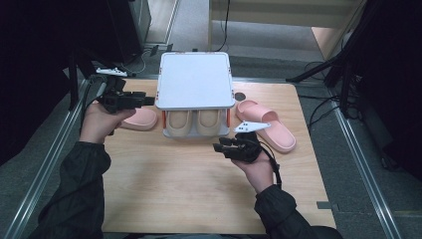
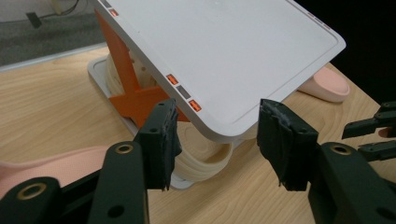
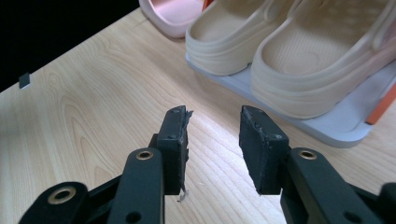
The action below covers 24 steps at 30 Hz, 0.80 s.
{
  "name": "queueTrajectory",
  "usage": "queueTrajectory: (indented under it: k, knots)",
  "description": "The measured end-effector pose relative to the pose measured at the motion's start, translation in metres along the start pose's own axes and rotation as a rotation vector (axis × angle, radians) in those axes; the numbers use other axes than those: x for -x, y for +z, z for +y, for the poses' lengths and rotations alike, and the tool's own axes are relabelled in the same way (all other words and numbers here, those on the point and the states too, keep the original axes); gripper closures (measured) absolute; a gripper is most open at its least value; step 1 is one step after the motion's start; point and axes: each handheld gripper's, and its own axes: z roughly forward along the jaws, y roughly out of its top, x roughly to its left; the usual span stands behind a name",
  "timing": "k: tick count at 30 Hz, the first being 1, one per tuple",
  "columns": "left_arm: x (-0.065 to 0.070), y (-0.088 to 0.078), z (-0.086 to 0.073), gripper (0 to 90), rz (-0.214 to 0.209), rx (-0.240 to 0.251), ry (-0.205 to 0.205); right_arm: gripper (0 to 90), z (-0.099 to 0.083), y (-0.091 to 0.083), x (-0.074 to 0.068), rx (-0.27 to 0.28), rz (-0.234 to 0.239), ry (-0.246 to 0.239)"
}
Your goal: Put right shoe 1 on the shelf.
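Note:
A white two-tier shoe rack [image 1: 195, 79] with orange supports [image 2: 135, 93] stands mid-table. A pair of beige clogs [image 1: 176, 123] [image 3: 317, 70] rests on its lower shelf [image 3: 336, 126]. One pink slipper [image 1: 139, 119] lies left of the rack, another [image 1: 271, 127] to its right. My left gripper [image 1: 150, 99] [image 2: 217, 140] is open at the top shelf's front left corner, its jaws on either side of that corner without touching it. In front of the clogs my right gripper [image 1: 220, 145] [image 3: 214, 144] is open above bare wood, with nothing between its jaws.
The wooden table [image 1: 189, 189] has wide bare room in front of the rack. Metal rails run along both sides. Cables and dark stands crowd the floor at the back right [image 1: 338, 64]. A white object [image 1: 112, 71] lies off the table's back left corner.

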Motion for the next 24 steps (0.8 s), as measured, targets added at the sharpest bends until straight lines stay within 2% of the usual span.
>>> queueTrajectory:
  k: [4,6,9,12,13,16,19,24]
  knots:
    - [-0.003,-0.002,-0.008,51.5,-0.002,0.003,0.002,58.6,-0.003,-0.011,0.004,0.013,0.021,-0.021]
    - [-0.004,-0.003,-0.013,52.5,0.009,0.002,0.007,56.4,-0.005,-0.017,0.006,0.015,0.038,-0.02]
    - [-0.007,-0.005,-0.021,53.0,0.051,-0.008,0.013,54.1,-0.007,-0.025,0.009,0.006,0.043,-0.029]
    - [-0.009,-0.005,-0.026,53.0,0.059,-0.018,-0.002,54.0,-0.01,-0.031,0.012,-0.01,0.038,-0.03]
    - [-0.011,-0.006,-0.03,56.0,0.049,-0.004,-0.009,54.0,-0.011,-0.033,0.014,-0.015,0.035,-0.032]
    - [-0.014,-0.007,-0.034,62.9,0.039,-0.004,-0.023,54.1,-0.014,-0.039,0.019,-0.016,0.036,-0.025]
    - [-0.017,-0.008,-0.04,70.6,0.049,-0.004,-0.026,54.0,-0.016,-0.043,0.022,-0.017,0.027,-0.027]
    - [-0.025,-0.007,-0.05,81.7,0.075,-0.009,-0.044,54.6,-0.02,-0.049,0.023,-0.024,-0.035,-0.052]
